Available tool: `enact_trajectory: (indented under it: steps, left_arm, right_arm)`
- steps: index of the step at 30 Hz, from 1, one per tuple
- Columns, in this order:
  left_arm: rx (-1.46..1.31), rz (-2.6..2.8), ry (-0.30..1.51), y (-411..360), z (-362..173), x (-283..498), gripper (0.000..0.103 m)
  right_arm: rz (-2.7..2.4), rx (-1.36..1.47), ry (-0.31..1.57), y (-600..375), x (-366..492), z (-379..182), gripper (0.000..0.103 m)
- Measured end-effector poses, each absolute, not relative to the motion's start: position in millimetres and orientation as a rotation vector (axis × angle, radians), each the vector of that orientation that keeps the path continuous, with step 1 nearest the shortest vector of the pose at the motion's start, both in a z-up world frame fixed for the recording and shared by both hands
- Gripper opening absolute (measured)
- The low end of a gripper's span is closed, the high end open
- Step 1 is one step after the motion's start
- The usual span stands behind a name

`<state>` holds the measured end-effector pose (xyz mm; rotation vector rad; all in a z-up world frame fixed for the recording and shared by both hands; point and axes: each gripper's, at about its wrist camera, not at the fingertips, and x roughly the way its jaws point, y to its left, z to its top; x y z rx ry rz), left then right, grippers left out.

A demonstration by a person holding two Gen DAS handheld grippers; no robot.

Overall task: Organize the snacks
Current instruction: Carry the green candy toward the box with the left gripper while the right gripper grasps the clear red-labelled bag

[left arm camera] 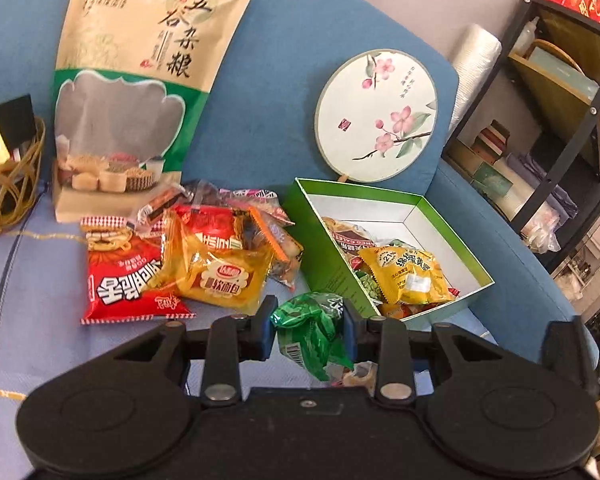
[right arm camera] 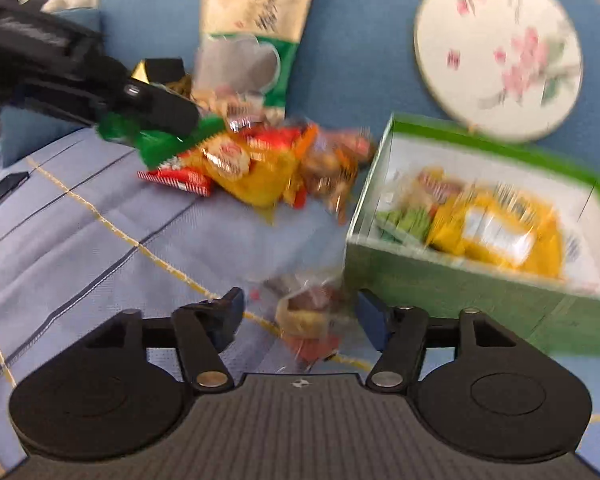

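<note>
Our left gripper (left arm camera: 309,322) pinches a green snack packet (left arm camera: 310,330) between its pads, held just short of the green box (left arm camera: 332,256). Our right gripper (right arm camera: 300,316) is spread wide around a clear-wrapped snack (right arm camera: 310,320) lying on the light-blue sofa seat (right arm camera: 100,240) — pads not touching it. Beyond, a loose snack pile (left arm camera: 204,252); the box holds a yellow packet (left arm camera: 408,276). Farther back — tall grain bag (left arm camera: 140,80), round fan (left arm camera: 376,116).
</note>
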<state>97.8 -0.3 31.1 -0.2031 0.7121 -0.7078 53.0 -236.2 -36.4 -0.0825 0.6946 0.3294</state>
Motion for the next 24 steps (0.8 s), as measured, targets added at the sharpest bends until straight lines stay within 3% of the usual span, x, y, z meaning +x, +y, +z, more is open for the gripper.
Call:
enact_trajectory:
  steps: [1, 3, 5, 10, 15, 16, 21, 22, 23, 24]
  left_arm:
    - [-0.208, -0.710, 0.714, -0.3, 30.0, 98.4, 0.059]
    - [-0.211, -0.712, 0.715, -1.0, 29.6, 99.0, 0.059]
    - [-0.215, -0.714, 0.706, -1.2, 32.4, 98.3, 0.059]
    - [-0.223, -0.707, 0.664, -2.5, 50.7, 98.9, 0.058]
    - [-0.217, -0.718, 0.622, -12.9, 69.4, 98.4, 0.058]
    - [-0.214, -0.723, 0.615, -15.7, 72.2, 97.5, 0.058]
    - [-0.174, -0.750, 0.600, -32.0, 79.1, 91.8, 0.058]
    - [-0.165, -0.753, 0.598, -34.0, 79.0, 90.5, 0.058]
    - [-0.158, -0.756, 0.597, -35.6, 78.5, 89.0, 0.058]
    - [-0.152, -0.760, 0.598, -36.3, 77.7, 87.9, 0.058]
  right_arm:
    - [0.326, -0.083, 0.727, -235.5, 55.7, -41.3, 0.077]
    - [0.318, -0.064, 0.724, -234.8, 52.5, -39.6, 0.068]
    - [0.349, -0.050, 0.694, -233.0, 46.2, -29.7, 0.046]
    - [0.385, -0.007, 0.586, -239.0, 31.6, -1.3, 0.028]
    - [0.362, 0.028, 0.502, -256.5, 23.1, 19.1, 0.019]
    - [0.360, 0.038, 0.482, -260.2, 21.1, 24.1, 0.000]
    - [0.365, 0.070, 0.438, -277.7, 19.7, 32.6, 0.000]
    - [0.358, 0.077, 0.460, -281.5, 21.0, 28.7, 0.007]
    - [0.340, 0.085, 0.478, -284.4, 21.8, 24.2, 0.029]
    - [0.322, 0.091, 0.492, -286.7, 22.0, 20.1, 0.040]
